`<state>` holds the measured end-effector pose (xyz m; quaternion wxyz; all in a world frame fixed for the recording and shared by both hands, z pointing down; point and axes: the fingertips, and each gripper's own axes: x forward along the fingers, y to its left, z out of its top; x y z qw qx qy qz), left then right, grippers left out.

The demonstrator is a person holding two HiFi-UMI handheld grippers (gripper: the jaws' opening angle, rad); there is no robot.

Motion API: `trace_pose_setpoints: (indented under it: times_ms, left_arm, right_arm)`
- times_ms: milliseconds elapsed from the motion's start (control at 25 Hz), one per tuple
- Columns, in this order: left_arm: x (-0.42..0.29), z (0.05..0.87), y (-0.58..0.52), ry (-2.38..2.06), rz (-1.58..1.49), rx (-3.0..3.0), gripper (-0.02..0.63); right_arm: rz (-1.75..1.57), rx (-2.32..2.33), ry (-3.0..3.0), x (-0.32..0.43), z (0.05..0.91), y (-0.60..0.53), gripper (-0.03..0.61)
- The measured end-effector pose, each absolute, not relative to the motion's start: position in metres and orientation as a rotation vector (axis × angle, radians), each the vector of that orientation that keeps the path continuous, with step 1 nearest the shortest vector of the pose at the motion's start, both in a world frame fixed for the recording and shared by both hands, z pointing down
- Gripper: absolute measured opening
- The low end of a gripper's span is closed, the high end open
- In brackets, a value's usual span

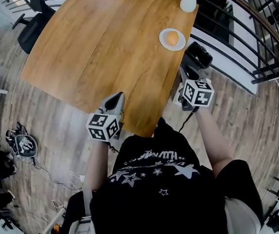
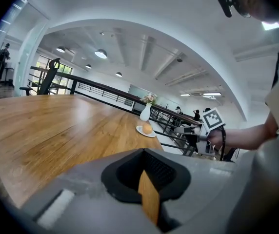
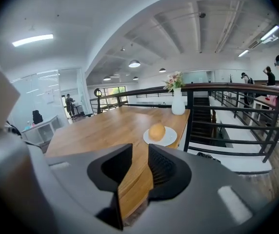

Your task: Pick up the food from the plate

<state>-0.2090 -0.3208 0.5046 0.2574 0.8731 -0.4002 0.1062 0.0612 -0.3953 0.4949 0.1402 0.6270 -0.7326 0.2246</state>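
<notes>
A round orange piece of food (image 1: 171, 38) lies on a small white plate (image 1: 180, 45) near the far right corner of the wooden table (image 1: 105, 48). In the right gripper view the food (image 3: 157, 131) on its plate (image 3: 171, 139) lies ahead of the jaws. My right gripper (image 1: 197, 52) hovers off the table's right edge, a little short of the plate, open with nothing between its fingers. My left gripper (image 1: 115, 100) is at the near table edge, shut and empty. From the left gripper view the food (image 2: 148, 127) is far off.
A white vase with flowers (image 1: 189, 1) stands at the table corner just behind the plate. A black railing (image 1: 237, 38) runs close along the right. An office chair (image 1: 32, 30) stands at the far left, and cables and gear (image 1: 22, 145) lie on the floor.
</notes>
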Motion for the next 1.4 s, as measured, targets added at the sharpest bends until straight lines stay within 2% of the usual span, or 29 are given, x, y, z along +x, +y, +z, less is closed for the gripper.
trace_pose_setpoints:
  times_ms: [160, 560, 800, 1400]
  left_arm:
    - [-0.202, 0.499, -0.335, -1.133, 0.308, 2.338, 0.0]
    - [-0.187, 0.5, -0.368, -1.296, 0.347, 2.237, 0.0]
    - [-0.185, 0.505, -0.385, -1.376, 0.358, 2.177, 0.0]
    - [-0.184, 0.518, -0.401, -1.441, 0.363, 2.112, 0.0]
  right_arm:
    - [0.68, 1.719, -2.141, 0.058, 0.513, -0.418, 0.179]
    - [0.68, 1.638, -2.14, 0.077, 0.545, -0.501, 0.217]
    - [0.698, 1.657, -2.087, 0.091, 0.565, -0.547, 0.31]
    - [0.799, 1.644, -1.981, 0.101, 0.603, -0.6, 0.355]
